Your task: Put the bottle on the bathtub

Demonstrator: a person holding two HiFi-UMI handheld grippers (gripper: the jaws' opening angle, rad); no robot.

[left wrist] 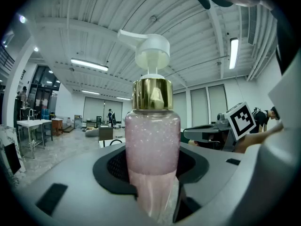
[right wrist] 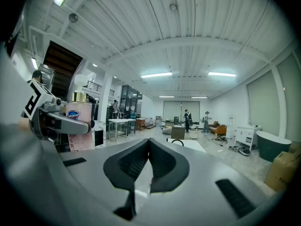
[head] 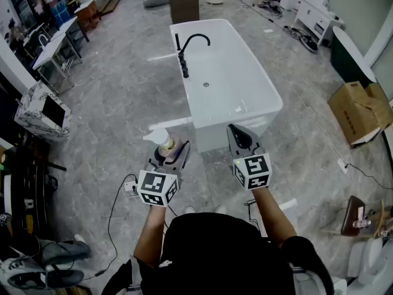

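A pink pump bottle with a gold collar and white pump head stands upright between the jaws of my left gripper, which is shut on it. The bottle shows in the head view just short of the white bathtub, to the left of its near end. In the right gripper view the bottle appears at the left, held by the other gripper. My right gripper is shut with nothing in it, hovering over the bathtub's near end; its jaws meet in the right gripper view.
A black faucet rises at the bathtub's left rim. A cardboard box lies on the floor to the right, a marbled box to the left. Cables run on the grey floor near the person's feet.
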